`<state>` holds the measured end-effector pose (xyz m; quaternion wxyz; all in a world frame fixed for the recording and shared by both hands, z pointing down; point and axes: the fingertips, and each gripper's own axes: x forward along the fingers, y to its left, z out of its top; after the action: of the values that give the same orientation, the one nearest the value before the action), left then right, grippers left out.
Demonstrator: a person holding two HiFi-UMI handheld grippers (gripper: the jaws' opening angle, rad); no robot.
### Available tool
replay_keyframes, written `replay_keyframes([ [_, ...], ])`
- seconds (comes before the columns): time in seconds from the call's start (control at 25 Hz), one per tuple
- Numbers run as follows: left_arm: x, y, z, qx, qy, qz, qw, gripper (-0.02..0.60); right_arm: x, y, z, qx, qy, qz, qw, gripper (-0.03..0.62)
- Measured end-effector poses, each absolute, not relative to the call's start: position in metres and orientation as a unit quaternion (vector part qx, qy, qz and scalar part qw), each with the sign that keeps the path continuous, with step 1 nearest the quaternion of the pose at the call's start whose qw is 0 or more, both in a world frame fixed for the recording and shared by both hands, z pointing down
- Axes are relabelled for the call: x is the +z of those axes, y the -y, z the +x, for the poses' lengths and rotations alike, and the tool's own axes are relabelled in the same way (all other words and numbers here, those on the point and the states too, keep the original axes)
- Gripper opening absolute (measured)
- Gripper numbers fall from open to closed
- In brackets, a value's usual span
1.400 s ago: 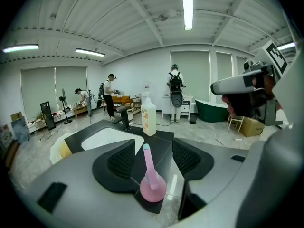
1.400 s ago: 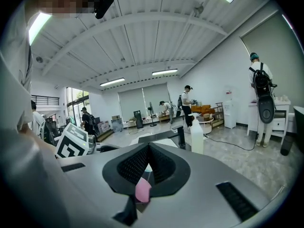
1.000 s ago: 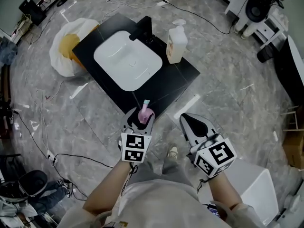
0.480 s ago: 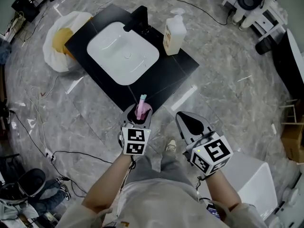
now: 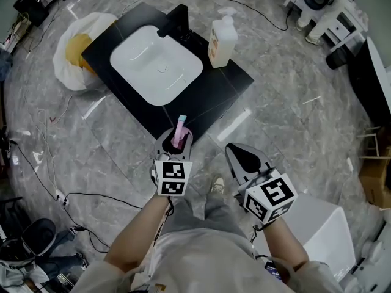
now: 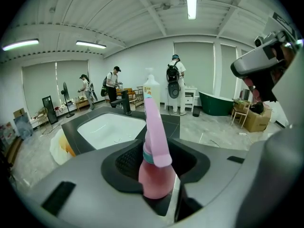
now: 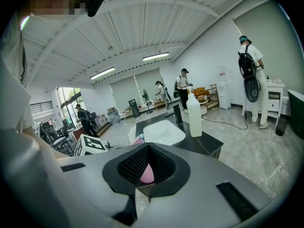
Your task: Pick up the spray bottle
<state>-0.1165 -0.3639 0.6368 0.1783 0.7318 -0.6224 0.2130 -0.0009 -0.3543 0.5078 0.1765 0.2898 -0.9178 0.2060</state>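
Note:
A pink spray bottle (image 5: 178, 133) with a teal collar stands at the near edge of the black counter (image 5: 214, 96). My left gripper (image 5: 173, 140) is around it. In the left gripper view the bottle (image 6: 154, 170) fills the notch between the black pads, and its pink trigger head rises above them. The jaws are closing, and a little gap still shows on each side of the bottle. My right gripper (image 5: 236, 151) hangs to the right, off the counter and over the floor, shut and empty. Through the notch in its jaws the pink bottle (image 7: 146, 174) shows.
A white basin (image 5: 156, 66) with a black faucet (image 5: 174, 23) is set in the counter. A white pump dispenser (image 5: 221, 38) stands at its far right. A plastic bag (image 5: 76, 47) lies left of the counter, and cables run over the floor. A white box (image 5: 327, 237) is at my right. Several people stand far off.
My left gripper has sunk lower around the bottle, so more of the trigger head sticks out above its jaws. The jaws have drawn in. The right gripper has dropped slightly.

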Motion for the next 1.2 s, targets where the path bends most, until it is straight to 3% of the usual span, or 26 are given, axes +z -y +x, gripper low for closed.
replay_keyframes([
  [0.4,0.563,0.363,-0.137,0.2,0.625,0.745,0.123,0.16,0.469,0.345,-0.004,0.18,0.928,0.282,0.167,0.029],
  [1.2,0.311,0.314,-0.15,0.14,0.612,0.777,-0.036,0.158,0.259,0.299,-0.023,-0.025,0.965,0.249,0.084,0.029],
])
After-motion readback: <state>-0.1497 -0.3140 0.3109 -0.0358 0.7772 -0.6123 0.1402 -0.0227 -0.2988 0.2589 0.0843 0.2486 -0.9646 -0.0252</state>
